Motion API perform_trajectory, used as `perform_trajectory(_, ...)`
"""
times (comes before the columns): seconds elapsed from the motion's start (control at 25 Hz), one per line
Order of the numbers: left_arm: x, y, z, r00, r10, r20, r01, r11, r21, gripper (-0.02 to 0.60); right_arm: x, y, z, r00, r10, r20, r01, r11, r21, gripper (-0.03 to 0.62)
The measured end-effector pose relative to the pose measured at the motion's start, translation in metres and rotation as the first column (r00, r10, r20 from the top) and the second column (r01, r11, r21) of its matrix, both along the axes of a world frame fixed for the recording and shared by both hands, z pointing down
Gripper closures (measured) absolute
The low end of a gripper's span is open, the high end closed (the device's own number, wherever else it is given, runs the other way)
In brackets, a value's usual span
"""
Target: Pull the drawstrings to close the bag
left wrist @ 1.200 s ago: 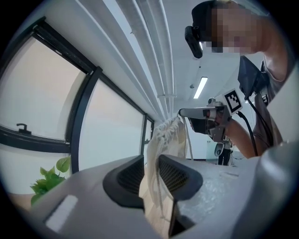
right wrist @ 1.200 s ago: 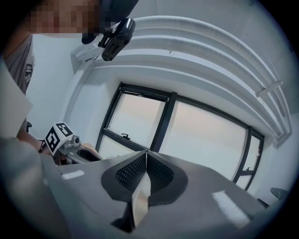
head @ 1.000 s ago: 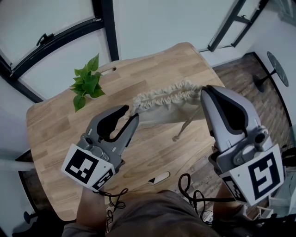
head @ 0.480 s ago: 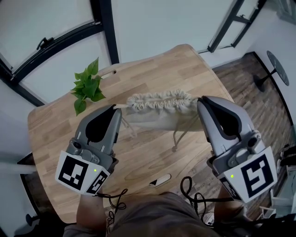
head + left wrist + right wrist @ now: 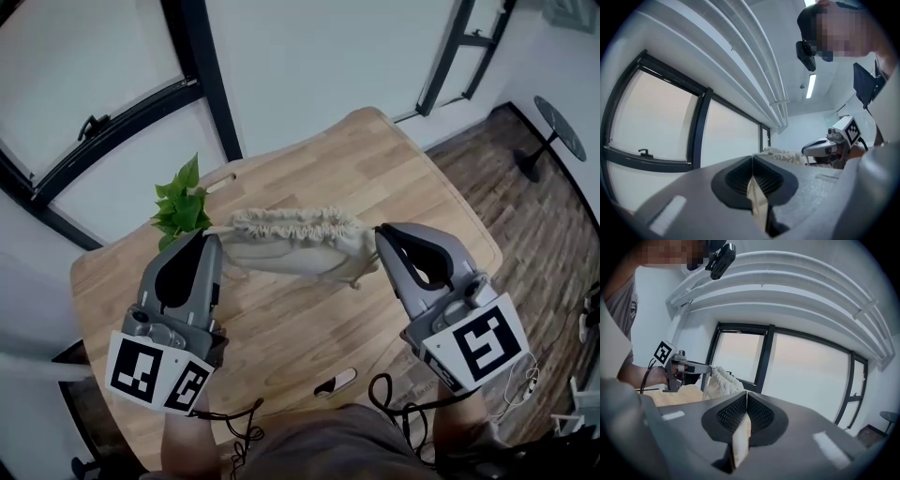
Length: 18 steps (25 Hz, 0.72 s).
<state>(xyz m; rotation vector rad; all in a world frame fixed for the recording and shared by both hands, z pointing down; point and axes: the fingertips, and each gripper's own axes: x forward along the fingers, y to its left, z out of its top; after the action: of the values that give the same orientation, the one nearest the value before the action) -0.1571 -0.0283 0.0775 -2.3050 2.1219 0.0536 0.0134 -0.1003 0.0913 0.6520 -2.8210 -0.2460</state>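
Observation:
The beige cloth bag (image 5: 291, 244) hangs between my two grippers above the wooden table (image 5: 281, 328), its mouth bunched into tight ruffles. My left gripper (image 5: 208, 237) is shut on the left drawstring (image 5: 222, 229) at the bag's left end. That beige cord (image 5: 757, 201) shows pinched between the jaws of the left gripper (image 5: 753, 159). At the bag's right end, my right gripper (image 5: 379, 230) is shut on the right drawstring (image 5: 367, 255). The same cord (image 5: 740, 439) runs through the closed jaws of the right gripper (image 5: 746, 394). A knotted cord end (image 5: 354, 283) dangles below the bag.
A green potted plant (image 5: 181, 200) stands just behind my left gripper near the table's far left edge. A small white object (image 5: 336, 382) lies near the front edge, with black cables (image 5: 394, 403) close to the person's body. Dark window frames (image 5: 192, 70) rise behind the table.
My left gripper has swung out to the left and turned upright, drawing its cord with it. The bag's mouth has bunched tighter and narrower. The right gripper has sunk slightly.

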Motion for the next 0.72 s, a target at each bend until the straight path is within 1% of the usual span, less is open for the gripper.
perform_trajectory(0.16, 0.003, -0.002, -0.002, 1.0, -0.009, -0.003, 0.009, 1.0, -0.011, 0.571, 0.004, -0.002, -0.004, 1.0, 0.013, 0.015, -0.013, 1.0, 0.005, 0.559)
perform_trajectory(0.28, 0.006, -0.004, -0.005, 1.0, -0.019, 0.023, 0.02, 1.0, -0.022, 0.571, 0.008, -0.003, -0.006, 1.0, 0.02, 0.024, -0.02, 1.0, 0.011, 0.559)
perform_trajectory(0.44, 0.011, -0.006, -0.013, 0.999, -0.022, 0.05, 0.023, 1.0, -0.02, 0.571, 0.01, -0.003, -0.016, 0.998, 0.03, 0.06, -0.03, 0.999, 0.012, 0.559)
perform_trajectory(0.64, 0.012, -0.005, -0.011, 0.998, -0.023, 0.053, 0.024, 0.999, -0.03, 0.571, 0.012, -0.004, -0.02, 0.997, 0.047, 0.055, -0.048, 0.999, 0.015, 0.559)
perform_trajectory(0.72, 0.012, -0.004, -0.01, 0.998, -0.024, 0.053, 0.025, 0.999, -0.03, 0.571, 0.01, -0.004, -0.025, 0.996, 0.048, 0.075, -0.049, 0.999, 0.02, 0.559)
